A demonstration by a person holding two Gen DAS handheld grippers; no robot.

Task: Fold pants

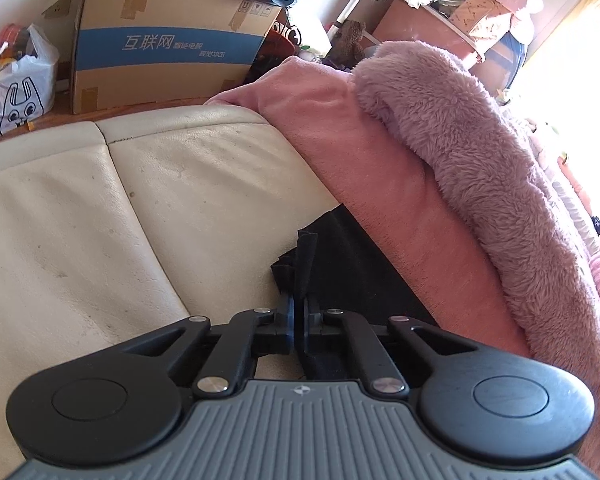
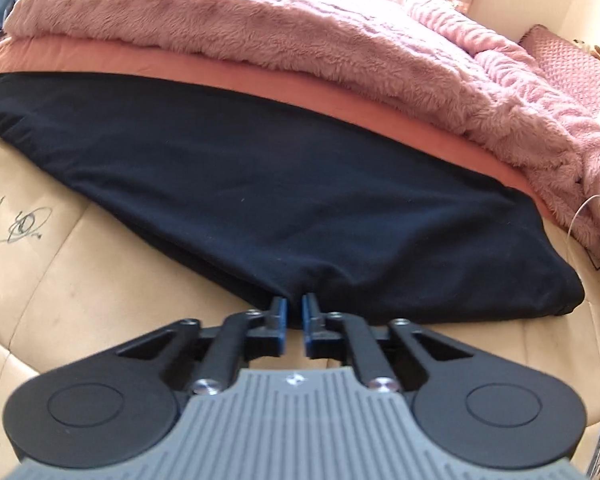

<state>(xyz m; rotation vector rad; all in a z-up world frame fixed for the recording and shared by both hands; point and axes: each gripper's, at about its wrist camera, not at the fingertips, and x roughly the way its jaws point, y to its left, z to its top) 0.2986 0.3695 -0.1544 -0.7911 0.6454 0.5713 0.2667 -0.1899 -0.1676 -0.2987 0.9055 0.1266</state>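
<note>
**Both tongs at the near edge of the black pants**

From the left wrist: the left tongs are nipped shut on a bunched corner of the pants, a dark tuft of cloth standing up just ahead of the blue pads. The rest of the pants runs off ahead and to the right of the tongs, lying on the cream sofa and tucked against a pink blanket with a fluffy throw heaped on it. Beyond the sofa edge, well ahead and to the left, stand a cardboard box and a plastic bag.

From the right wrist: the pants are spread flat and wide just ahead of the right tongs, reaching far to the left and ending in a rounded end at the right. The tongs sit at the near hem, where the cloth puckers toward them. A narrow slit shows between the blue pads, with dark cloth in it; I take them as closed down on that hem. The throw lies along the far side of the pants.

My guess is that this is the grasp before a fold: two points taken along the near edge. The next move would call for lifting both together, keeping the edge taut, and carrying it over toward the far side so the layers land square.
</note>
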